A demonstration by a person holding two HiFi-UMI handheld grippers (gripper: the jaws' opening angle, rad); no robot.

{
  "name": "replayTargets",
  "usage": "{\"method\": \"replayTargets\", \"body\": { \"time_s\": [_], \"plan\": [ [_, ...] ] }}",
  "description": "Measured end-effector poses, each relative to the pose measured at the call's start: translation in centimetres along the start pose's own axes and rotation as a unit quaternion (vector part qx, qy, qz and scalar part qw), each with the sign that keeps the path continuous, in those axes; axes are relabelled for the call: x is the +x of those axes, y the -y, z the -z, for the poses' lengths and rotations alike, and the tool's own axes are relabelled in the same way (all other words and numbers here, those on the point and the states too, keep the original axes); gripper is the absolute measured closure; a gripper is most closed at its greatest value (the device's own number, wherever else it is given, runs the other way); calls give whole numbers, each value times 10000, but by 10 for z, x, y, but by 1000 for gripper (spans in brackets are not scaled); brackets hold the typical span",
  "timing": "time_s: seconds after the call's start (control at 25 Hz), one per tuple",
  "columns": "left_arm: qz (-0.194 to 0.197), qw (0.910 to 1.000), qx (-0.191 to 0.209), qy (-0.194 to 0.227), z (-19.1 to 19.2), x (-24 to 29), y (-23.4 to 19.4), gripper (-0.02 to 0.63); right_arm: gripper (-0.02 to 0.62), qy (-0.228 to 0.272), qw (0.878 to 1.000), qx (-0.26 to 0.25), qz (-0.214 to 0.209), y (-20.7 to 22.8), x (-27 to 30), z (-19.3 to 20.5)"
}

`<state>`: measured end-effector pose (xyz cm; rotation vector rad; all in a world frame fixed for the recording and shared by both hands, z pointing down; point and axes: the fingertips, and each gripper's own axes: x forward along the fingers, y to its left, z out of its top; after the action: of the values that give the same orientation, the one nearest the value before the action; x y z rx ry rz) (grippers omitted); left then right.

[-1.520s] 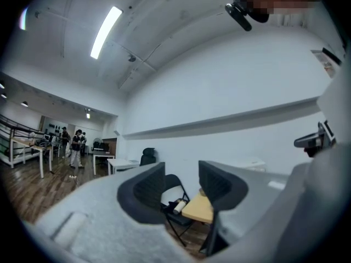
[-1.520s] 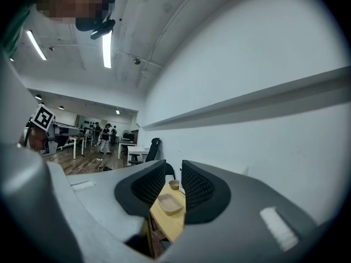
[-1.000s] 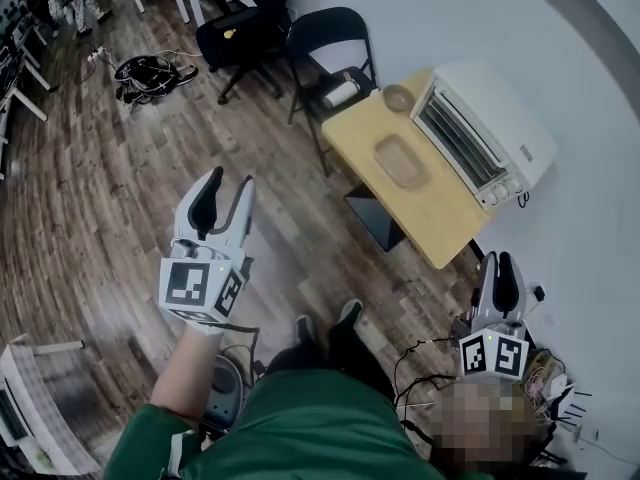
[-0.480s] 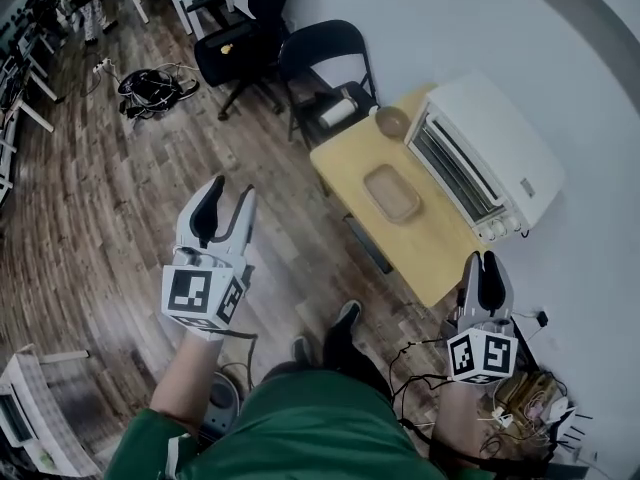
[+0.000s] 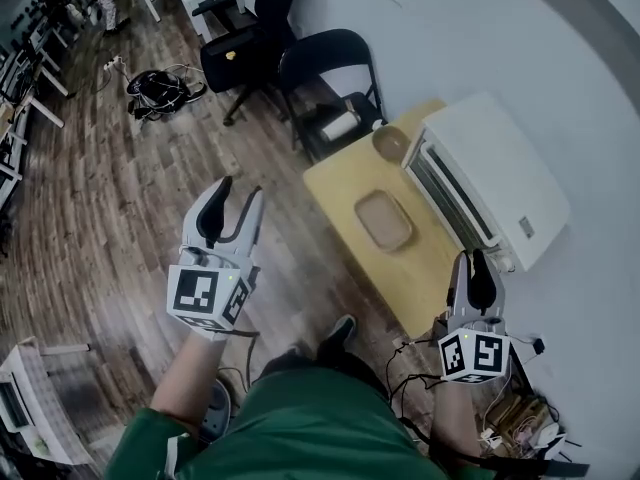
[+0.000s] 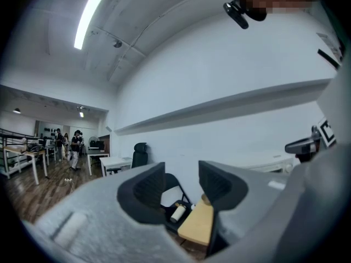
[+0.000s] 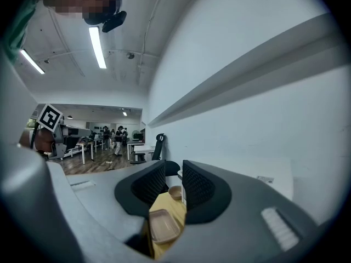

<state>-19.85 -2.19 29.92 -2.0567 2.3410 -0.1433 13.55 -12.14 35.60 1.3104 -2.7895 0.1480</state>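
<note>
Both grippers are up in the air in front of the person, neither one touching anything. The left gripper (image 5: 235, 196) hangs over bare wooden floor (image 5: 120, 198) with its jaws spread wide and nothing between them. Its own view looks through the gap at a black folding chair (image 6: 174, 186) and the near corner of a small wooden table (image 6: 198, 226). The right gripper (image 5: 469, 264) is held just off the table's near end, close to the white wall (image 5: 560, 88). Its jaws stand apart too, though the gap is narrower, and they grasp nothing.

In the right gripper view a shallow brown tray (image 7: 163, 226) and a small bowl (image 7: 175, 192) show in line beyond the gap. From above, the tray (image 5: 385, 220) lies in the middle of the table (image 5: 340, 183), with bare wood showing all round it. The bowl (image 5: 390, 143) sits at the far corner, just beside the white toaster oven (image 5: 490, 188). The oven runs along the wall side of the table, its door facing the tray.

The folding chair (image 5: 325, 53) stands at the table's far end with a pale roll (image 5: 338, 126) on its seat; what the roll is I can't make out. An office chair (image 5: 245, 43) stands beyond it, and a tangle of cables (image 5: 160, 90) lies on the floor well to the left. The floor left of the table's long edge is open.
</note>
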Motion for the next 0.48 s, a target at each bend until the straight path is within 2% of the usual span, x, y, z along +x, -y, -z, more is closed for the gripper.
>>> {"method": "replayTargets", "body": {
  "time_s": [0.24, 0.36, 0.48],
  "plan": [
    [43, 10000, -12, -84, 7, 25, 4, 415, 511, -102, 9997, 41, -222, -3, 24, 7],
    [186, 9997, -43, -175, 15, 39, 11, 415, 511, -227, 9993, 14, -309, -5, 32, 19],
    [405, 9987, -106, -293, 28, 56, 13, 416, 511, -445, 9987, 94, -223, -9, 39, 33]
  ]
}}
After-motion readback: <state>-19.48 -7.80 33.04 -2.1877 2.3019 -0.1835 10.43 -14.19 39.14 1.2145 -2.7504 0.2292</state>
